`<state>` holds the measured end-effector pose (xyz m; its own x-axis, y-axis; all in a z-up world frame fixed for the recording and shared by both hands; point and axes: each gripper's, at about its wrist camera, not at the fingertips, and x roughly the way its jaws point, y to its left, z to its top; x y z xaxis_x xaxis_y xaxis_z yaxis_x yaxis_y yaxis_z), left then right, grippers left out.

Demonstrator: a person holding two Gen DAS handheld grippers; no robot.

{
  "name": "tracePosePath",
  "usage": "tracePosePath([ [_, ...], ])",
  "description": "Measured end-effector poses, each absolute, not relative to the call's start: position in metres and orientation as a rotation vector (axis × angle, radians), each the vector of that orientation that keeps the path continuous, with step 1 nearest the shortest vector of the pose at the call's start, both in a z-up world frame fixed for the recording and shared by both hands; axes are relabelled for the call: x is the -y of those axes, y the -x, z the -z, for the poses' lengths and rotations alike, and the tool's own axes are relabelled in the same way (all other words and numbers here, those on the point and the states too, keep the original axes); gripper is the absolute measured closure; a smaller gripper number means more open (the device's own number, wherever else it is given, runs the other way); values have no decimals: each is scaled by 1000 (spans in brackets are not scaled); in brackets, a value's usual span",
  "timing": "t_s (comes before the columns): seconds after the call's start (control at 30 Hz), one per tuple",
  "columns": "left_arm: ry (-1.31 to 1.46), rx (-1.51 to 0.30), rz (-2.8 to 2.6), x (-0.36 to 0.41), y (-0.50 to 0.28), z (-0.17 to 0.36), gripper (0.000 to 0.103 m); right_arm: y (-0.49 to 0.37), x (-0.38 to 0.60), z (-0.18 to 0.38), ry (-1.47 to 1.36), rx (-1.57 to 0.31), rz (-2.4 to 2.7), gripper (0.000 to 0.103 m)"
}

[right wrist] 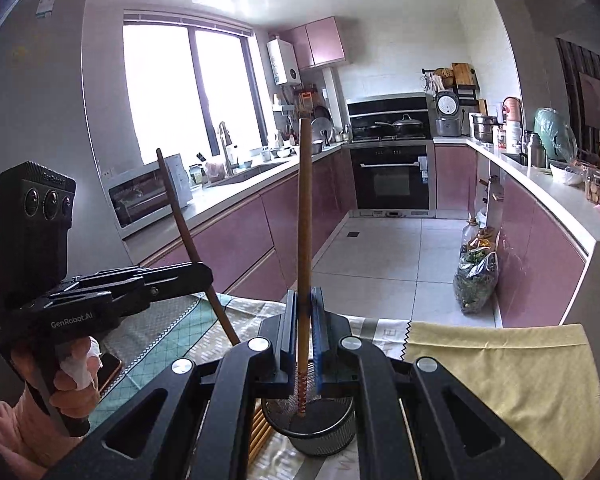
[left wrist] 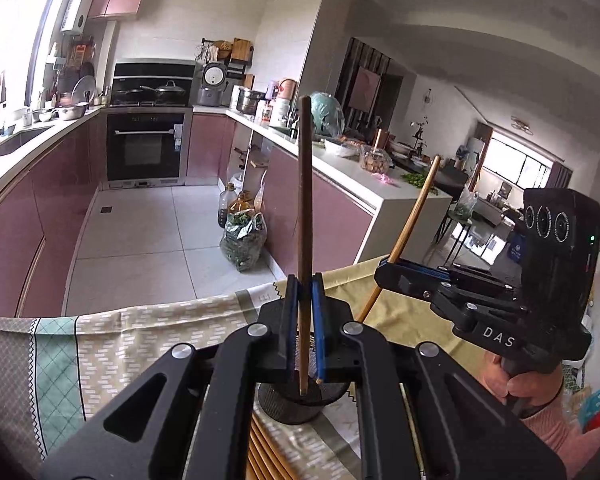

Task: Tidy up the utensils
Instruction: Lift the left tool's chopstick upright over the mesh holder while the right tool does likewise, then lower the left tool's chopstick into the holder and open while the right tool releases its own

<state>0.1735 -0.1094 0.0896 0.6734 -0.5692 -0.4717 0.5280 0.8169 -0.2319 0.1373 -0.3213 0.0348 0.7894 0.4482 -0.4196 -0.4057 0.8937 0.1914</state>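
My left gripper (left wrist: 305, 292) is shut on a dark brown chopstick (left wrist: 305, 200), held upright with its lower tip over a black mesh holder (left wrist: 300, 402) on the table. My right gripper (right wrist: 305, 300) is shut on a lighter brown chopstick (right wrist: 304, 220), upright, its patterned tip inside the same mesh holder (right wrist: 320, 436). The right gripper also shows in the left wrist view (left wrist: 384, 266), gripping its light chopstick (left wrist: 414, 216). The left gripper shows in the right wrist view (right wrist: 204, 270), gripping its dark chopstick (right wrist: 180, 216).
Several more chopsticks (left wrist: 264, 452) lie on a bamboo mat beside the holder. The table wears a patterned cloth (left wrist: 112, 344) and a yellow cloth (right wrist: 500, 368). A phone (right wrist: 110, 366) lies at the left. Beyond the table's edge is the kitchen floor with bags (right wrist: 476, 280).
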Motion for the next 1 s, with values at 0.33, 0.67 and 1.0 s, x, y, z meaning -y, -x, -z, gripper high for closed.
tracePosePath([
  [0.33, 0, -736, 601, 142, -207, -21, 95, -168, 303, 15, -43, -688, -466, 97],
  [0.67, 0, -762, 570, 138, -231, -7, 93, -184, 298, 28, -65, -753, -444, 95],
  [1.0, 45, -686, 492, 102, -206, -10, 71, -161, 305, 21, -119, -679, -438, 79],
])
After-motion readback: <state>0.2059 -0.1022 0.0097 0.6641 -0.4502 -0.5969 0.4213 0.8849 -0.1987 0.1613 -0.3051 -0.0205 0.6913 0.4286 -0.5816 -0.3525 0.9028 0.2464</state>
